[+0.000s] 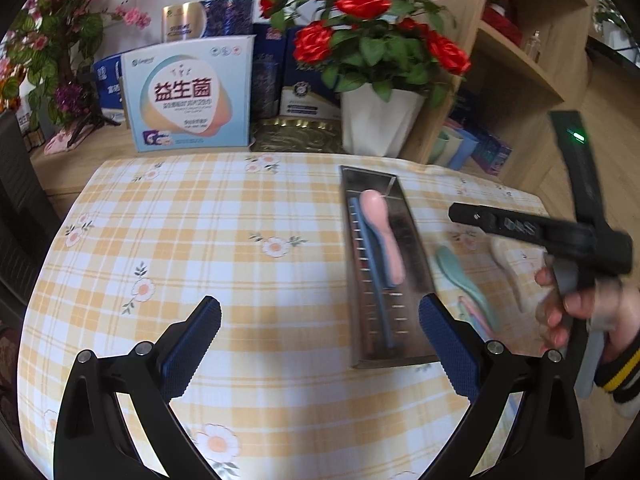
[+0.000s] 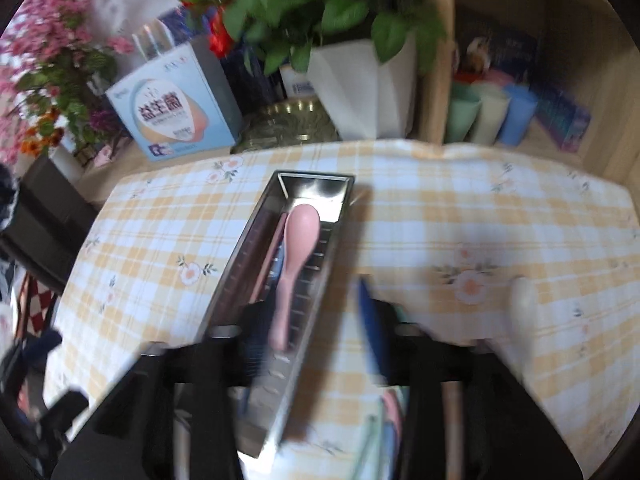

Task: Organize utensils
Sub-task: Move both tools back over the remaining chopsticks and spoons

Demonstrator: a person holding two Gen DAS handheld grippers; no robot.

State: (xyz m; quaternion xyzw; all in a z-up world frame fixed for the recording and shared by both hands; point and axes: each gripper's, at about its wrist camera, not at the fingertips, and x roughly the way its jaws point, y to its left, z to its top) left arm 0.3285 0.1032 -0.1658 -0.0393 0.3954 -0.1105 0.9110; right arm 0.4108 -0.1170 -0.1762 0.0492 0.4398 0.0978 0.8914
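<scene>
A long steel tray (image 1: 412, 240) lies on the checked tablecloth and holds a pink spoon (image 1: 382, 236) and a blue utensil (image 1: 374, 264). It also shows in the right wrist view (image 2: 232, 280) with the pink spoon (image 2: 296, 260). A green spoon (image 1: 464, 280), a beige spoon (image 1: 512, 268) and thin pink sticks (image 1: 476, 316) lie right of the tray. My left gripper (image 1: 320, 328) is open and empty, near the tray's near end. My right gripper (image 2: 316, 320) is open and blurred, low over the tray's near end. In the left wrist view only its body (image 1: 540, 236) shows, held above the loose spoons.
A white pot of red roses (image 1: 380, 120), a probiotics box (image 1: 192, 96) and a gold dish (image 1: 296, 132) stand at the table's far edge. A wooden shelf (image 2: 440, 80) with coloured cups (image 2: 488, 116) is at back right. Pink flowers (image 1: 48, 40) are at back left.
</scene>
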